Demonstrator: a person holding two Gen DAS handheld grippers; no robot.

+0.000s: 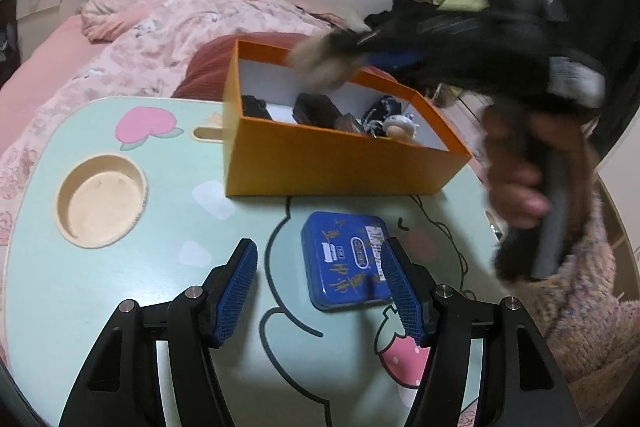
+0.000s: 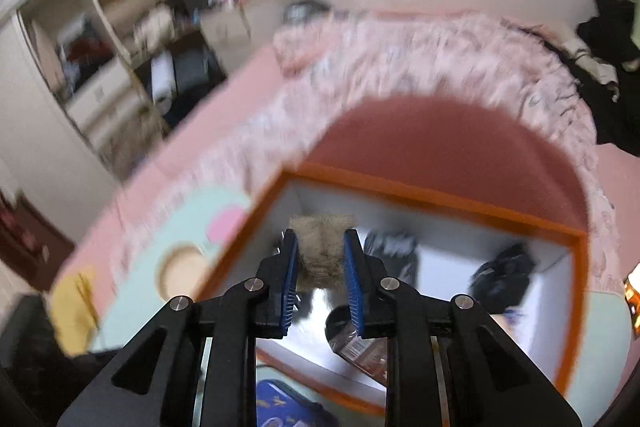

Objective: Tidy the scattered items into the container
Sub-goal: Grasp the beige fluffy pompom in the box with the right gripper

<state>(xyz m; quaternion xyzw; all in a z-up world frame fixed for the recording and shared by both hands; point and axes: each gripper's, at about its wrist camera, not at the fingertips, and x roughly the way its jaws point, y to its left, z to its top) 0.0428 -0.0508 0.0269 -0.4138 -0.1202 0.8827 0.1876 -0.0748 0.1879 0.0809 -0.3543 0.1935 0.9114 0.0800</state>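
An orange box (image 1: 320, 163) with white inner walls stands on the mint table (image 1: 120, 287) and holds several dark items and a small white figure (image 1: 400, 126). In front of it lies a blue tin (image 1: 344, 259), flat on the table. My left gripper (image 1: 319, 247) hangs open just above the table, its right finger over the tin's right edge. My right gripper (image 2: 320, 239) is shut on a beige furry item (image 2: 320, 247) over the box's (image 2: 440, 195) inside. The left wrist view shows that furry item (image 1: 324, 61), blurred, above the box's far rim.
A round cup recess (image 1: 100, 201) is sunk into the table at the left. Behind the table lie a bed with a pink quilt (image 1: 168, 27) and a red cushion (image 2: 440, 143). A person's hand (image 1: 516, 179) and knitted sleeve (image 1: 588, 299) fill the right side.
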